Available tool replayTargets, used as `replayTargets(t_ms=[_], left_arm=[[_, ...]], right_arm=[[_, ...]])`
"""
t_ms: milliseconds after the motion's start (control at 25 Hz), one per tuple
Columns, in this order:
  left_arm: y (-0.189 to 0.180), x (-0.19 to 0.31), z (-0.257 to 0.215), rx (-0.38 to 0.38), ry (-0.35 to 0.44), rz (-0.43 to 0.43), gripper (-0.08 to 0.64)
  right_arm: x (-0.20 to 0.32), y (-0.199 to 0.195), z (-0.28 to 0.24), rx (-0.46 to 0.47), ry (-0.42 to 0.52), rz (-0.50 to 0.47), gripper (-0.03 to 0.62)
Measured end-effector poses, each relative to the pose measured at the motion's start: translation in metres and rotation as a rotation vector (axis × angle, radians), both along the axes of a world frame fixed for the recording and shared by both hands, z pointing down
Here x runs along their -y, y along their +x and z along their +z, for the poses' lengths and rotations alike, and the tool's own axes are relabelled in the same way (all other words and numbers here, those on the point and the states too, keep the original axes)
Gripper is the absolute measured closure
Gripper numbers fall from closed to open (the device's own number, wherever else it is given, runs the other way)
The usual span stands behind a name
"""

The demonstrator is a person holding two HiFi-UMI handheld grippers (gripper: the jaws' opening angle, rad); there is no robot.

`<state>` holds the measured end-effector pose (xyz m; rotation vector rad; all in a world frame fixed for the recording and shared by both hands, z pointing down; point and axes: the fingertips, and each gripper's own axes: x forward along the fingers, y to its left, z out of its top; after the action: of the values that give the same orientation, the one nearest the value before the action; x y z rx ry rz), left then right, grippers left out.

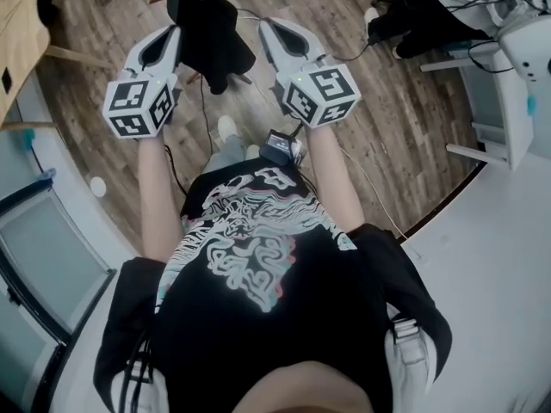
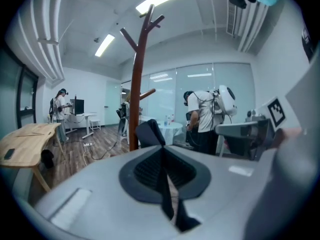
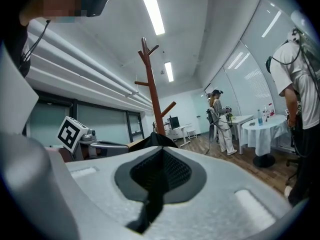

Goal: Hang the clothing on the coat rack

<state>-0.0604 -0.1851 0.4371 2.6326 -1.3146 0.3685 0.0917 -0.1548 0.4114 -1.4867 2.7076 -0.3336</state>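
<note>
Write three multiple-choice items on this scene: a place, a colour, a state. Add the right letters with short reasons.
1. Where is the black garment?
A. hanging on the coat rack
B. between the left hand-held gripper and right hand-held gripper
C. on the floor
2. What colour is the coat rack?
A. white
B. brown
C. blue
3. How are the left hand-held gripper's jaws?
A. wide apart, empty
B. shut on a cable
C. shut on the garment
Answers: 1 B, the head view shows it between both; 2 B, its trunk and pegs are brown; 3 C, dark fabric is pinched between closed jaws.
</note>
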Motion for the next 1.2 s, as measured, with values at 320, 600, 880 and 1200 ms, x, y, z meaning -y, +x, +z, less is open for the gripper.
replayTargets(t_ms=[320, 600, 880, 1200], left_arm=[[-0.018, -0.052, -0.010, 0.031, 0.052, -0.125, 0.565], [-0.027, -0.019, -0.010, -0.104, 0.024, -0.199, 0.387], [-0.031, -0.036, -0.020, -0.019, 0.088, -0.163, 0.371], [-0.047, -0.067, -0.033, -0.011, 0.105, -0.080, 0.571]], right_arm=[[-0.053, -0.002, 0.001, 0.008, 0.005, -0.021, 0.594], [-0.063, -0.007, 0.000, 0.006, -0.009, -0.003, 0.594], [-0.068, -0.012, -0.015, -0.004, 0.015, 0.022, 0.594], [-0.075, -0.036, -0.022, 0.010, 0.011, 0.066, 0.594]])
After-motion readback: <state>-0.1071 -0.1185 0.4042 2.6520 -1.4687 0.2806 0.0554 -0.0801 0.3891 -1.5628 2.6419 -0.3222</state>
